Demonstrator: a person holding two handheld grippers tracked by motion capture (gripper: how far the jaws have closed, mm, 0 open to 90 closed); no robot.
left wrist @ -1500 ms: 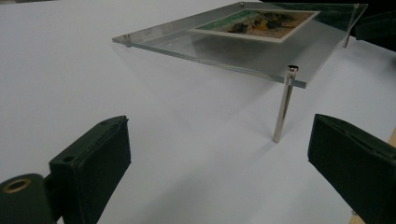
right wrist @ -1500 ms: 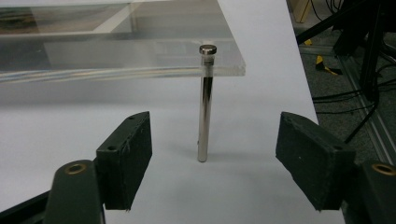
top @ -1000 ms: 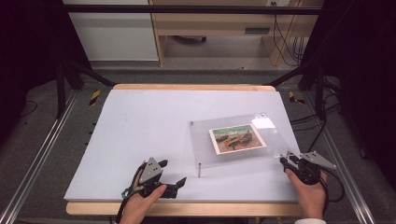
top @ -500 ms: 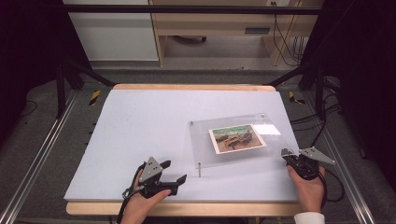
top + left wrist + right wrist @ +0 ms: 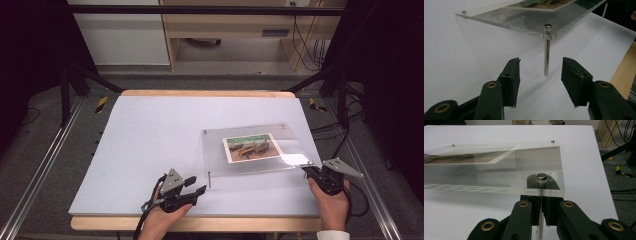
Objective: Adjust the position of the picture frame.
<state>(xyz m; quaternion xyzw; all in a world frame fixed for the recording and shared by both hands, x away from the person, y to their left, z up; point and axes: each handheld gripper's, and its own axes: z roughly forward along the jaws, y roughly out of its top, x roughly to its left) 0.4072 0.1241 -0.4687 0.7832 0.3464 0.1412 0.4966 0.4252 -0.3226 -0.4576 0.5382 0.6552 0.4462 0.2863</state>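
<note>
Clear flat plastic frame (image 5: 252, 148), shiny thin metal leg (image 5: 546, 51) between half-open, just closing left tool (image 5: 540, 72); right tool (image 5: 541, 211) pinched shut on another metal leg (image 5: 540, 220).

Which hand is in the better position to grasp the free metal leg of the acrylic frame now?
Left. The left gripper has its jaws around the metal leg, not touching, and has just been closing. The right gripper is shut on the opposite corner's leg.

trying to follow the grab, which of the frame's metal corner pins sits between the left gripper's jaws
The near-left pin, hanging below the clear acrylic frame at its lifted corner. The left gripper straddles it, its jaws having just been closing, pads not yet touching. The far pins lie against the table.
</note>
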